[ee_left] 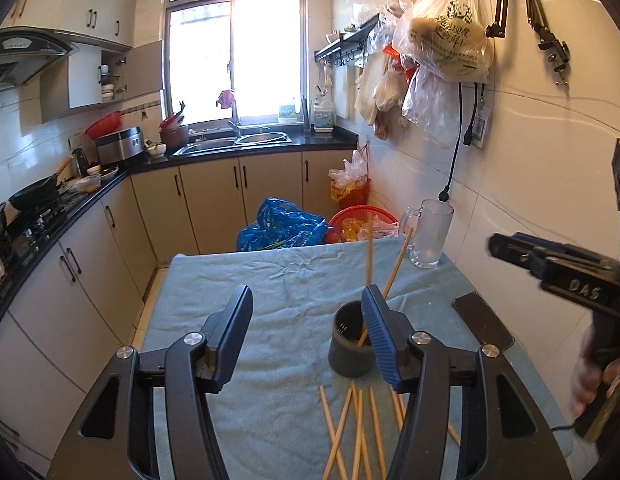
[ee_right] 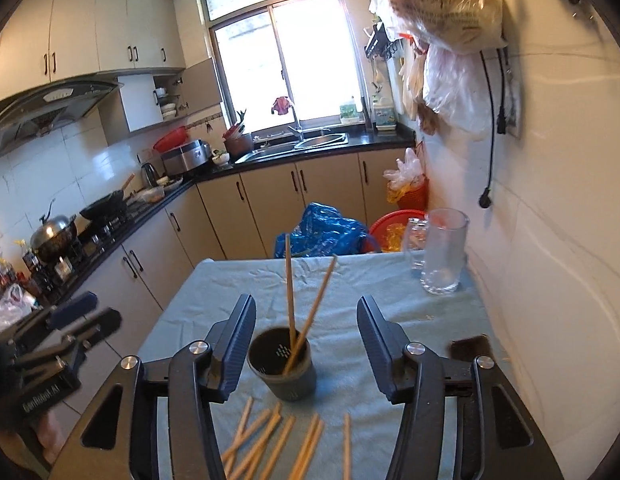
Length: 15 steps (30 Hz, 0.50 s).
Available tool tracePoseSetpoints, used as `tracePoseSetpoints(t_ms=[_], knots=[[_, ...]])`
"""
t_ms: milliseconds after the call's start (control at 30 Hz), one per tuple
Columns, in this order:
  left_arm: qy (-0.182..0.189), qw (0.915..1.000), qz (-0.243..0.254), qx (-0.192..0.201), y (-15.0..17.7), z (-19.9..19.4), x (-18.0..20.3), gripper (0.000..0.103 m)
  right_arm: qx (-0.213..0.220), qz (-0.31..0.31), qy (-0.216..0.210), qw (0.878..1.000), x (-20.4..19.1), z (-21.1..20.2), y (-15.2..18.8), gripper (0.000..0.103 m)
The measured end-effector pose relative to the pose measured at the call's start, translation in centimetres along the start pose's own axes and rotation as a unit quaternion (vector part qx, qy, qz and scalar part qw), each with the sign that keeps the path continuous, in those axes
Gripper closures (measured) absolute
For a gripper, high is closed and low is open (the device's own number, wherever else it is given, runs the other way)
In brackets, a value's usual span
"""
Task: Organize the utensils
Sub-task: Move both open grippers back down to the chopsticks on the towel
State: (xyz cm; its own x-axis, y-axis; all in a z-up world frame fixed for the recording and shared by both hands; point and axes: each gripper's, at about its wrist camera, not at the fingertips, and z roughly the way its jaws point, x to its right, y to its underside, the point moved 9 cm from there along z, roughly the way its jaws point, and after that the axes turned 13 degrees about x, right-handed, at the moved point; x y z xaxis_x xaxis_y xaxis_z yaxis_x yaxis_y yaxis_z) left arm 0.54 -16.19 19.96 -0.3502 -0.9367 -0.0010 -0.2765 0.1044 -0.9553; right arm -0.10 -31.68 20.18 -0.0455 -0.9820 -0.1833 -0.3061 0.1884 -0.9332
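Note:
A dark round utensil cup (ee_left: pixel 349 348) (ee_right: pixel 282 368) stands on the blue-grey cloth of the table (ee_left: pixel 270 280) (ee_right: pixel 369 280), with two wooden chopsticks (ee_left: pixel 369 256) (ee_right: pixel 289 288) leaning up out of it. Several more chopsticks (ee_left: pixel 357 428) (ee_right: pixel 270 440) lie loose on the cloth in front of the cup. My left gripper (ee_left: pixel 306 320) is open and empty, raised above the cloth, its right finger in front of the cup. My right gripper (ee_right: pixel 306 328) is open and empty too, above the cup. Each gripper shows at the edge of the other's view.
A clear glass mug (ee_left: pixel 429 236) (ee_right: pixel 443 256) stands at the table's far right corner. A dark phone (ee_left: pixel 481 320) (ee_right: pixel 469 346) lies at the right edge. The tiled wall runs along the right, kitchen cabinets (ee_left: pixel 90 264) along the left, and bags and red baskets (ee_left: pixel 361 220) sit beyond the table.

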Motion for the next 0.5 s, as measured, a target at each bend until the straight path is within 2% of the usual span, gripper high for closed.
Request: tracePoseSetpoints(t_ms=[200, 267, 400, 500], knots=[[-0.016, 0.9994, -0.021, -0.021, 3.5, -2.2, -2.6, 0.042, -0.018, -0.044, 0.035, 0.998, 2.6, -4.5, 1.8, 0.039], [-0.019, 0.9989, -0.025, -0.035, 5.1, -2.2, -3.2, 0.042, -0.032, -0.061, 0.049, 0.996, 3.8, -5.6, 2.9, 0.032], [-0.020, 0.9963, -0.022, -0.081, 9.8, -1.2, -4.0, 0.042, -0.093, -0.087, 0.072, 0.989, 6.4, -6.5, 7.2, 0.030], [-0.004, 0.9921, -0.012, -0.125, 13.9, 0.2, -3.3, 0.042, -0.140, -0.081, 0.071, 0.984, 8.0, -6.2, 11.2, 0.030]])
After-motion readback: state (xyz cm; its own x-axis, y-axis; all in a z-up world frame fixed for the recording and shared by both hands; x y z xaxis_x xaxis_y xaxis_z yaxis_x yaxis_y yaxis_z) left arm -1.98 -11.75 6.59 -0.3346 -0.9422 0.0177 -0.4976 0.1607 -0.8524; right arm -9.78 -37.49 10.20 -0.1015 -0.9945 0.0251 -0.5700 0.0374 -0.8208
